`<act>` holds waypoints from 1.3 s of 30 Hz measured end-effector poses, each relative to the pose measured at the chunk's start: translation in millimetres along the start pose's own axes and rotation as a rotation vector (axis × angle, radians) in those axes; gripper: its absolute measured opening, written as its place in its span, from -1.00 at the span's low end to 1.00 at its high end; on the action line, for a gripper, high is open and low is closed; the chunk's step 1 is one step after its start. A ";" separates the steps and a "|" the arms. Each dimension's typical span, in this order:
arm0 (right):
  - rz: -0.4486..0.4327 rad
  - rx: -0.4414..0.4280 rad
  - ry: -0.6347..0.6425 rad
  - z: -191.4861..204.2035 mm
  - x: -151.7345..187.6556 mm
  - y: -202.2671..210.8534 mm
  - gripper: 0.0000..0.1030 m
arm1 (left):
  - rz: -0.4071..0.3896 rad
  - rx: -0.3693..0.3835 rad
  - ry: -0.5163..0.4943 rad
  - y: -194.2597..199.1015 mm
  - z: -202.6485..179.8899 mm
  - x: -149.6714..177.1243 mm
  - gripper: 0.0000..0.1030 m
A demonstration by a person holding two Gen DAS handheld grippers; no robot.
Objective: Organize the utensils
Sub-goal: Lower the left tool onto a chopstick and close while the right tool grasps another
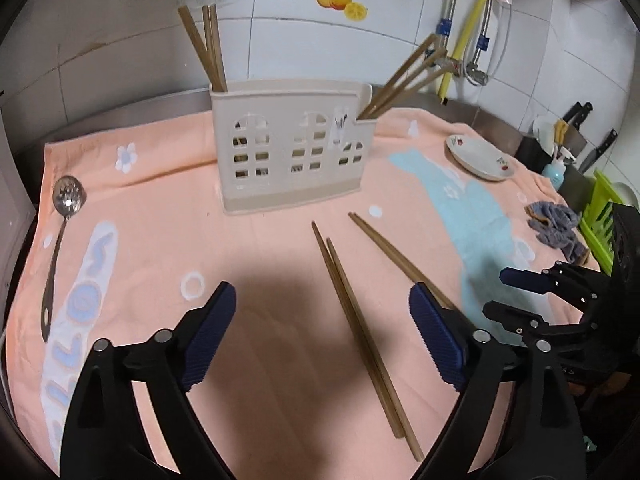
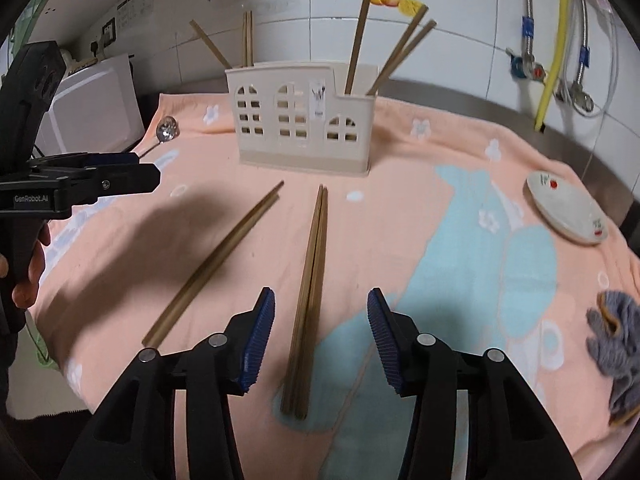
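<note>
Chopsticks are what the next move turns on, and they lie loose on the peach towel (image 2: 400, 152) that covers the counter (image 2: 500, 108), in front of the cream holder (image 2: 304, 132) standing toward the counter's back edge by the tiled wall. The holder already has chopsticks upright in its left and right ends. On the towel there are two lots: a tight pair (image 2: 310, 300) whose long axis runs from the near edge straight toward the holder, and a second pair (image 2: 216, 262) lying aslant to its left, far tips pointing at the holder. The tight pair sits directly between the spread fingers of the right hand-held gripper (image 2: 320, 336), which hovers just over the butt ends with nothing in it, so the right side looks the nearer for that pair. The left hand-held gripper (image 1: 320, 332) is also spread and empty; in its own view the slanted pair (image 1: 360, 324) runs between its fingers, while the other pair passes behind its right finger. Both grippers are just beside each other at the near edge, so they could crowd one another. Open towel lies between the chopsticks and the holder, giving a free path forward. A slotted spoon (image 1: 60, 240) lies along the left edge, well apart; a small plate (image 2: 568, 212) sits near the right edge, and a grey cloth (image 2: 616, 352) at the near right corner.
</note>
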State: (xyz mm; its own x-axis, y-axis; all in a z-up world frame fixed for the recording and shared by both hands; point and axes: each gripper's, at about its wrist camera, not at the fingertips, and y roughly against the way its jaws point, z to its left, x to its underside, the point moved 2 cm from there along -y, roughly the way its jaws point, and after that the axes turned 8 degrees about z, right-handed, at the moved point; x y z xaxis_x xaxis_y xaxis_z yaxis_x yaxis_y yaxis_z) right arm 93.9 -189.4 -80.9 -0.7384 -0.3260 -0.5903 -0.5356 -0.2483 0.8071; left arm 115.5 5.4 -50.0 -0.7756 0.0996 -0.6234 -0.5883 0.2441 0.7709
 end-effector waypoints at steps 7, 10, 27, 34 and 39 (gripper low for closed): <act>0.027 -0.015 -0.012 -1.0 14.2 -3.5 -0.37 | 0.047 0.011 0.022 -12.3 -3.1 23.5 0.76; 0.039 -0.021 -0.018 -1.6 18.1 -6.4 -0.50 | 0.070 0.014 0.039 -16.6 -2.1 32.2 0.76; 0.079 -0.042 -0.033 -2.6 26.2 -21.0 -0.77 | 0.149 0.012 -0.011 -33.4 -21.6 66.3 0.73; 0.074 -0.029 -0.027 -2.4 26.6 -20.5 -0.81 | 0.141 -0.023 -0.003 -32.6 -18.9 64.3 0.58; 0.072 -0.021 -0.019 -0.6 27.3 -21.1 -0.81 | 0.158 -0.056 0.013 -37.3 -14.8 64.3 0.46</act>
State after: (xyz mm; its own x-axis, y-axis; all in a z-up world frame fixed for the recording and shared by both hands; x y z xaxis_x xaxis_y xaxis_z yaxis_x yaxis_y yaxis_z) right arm 85.4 -193.6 -114.0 -0.7826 -0.3265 -0.5300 -0.4719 -0.2443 0.8472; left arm 84.1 -11.6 -116.9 -0.8620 0.1196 -0.4927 -0.4707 0.1721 0.8653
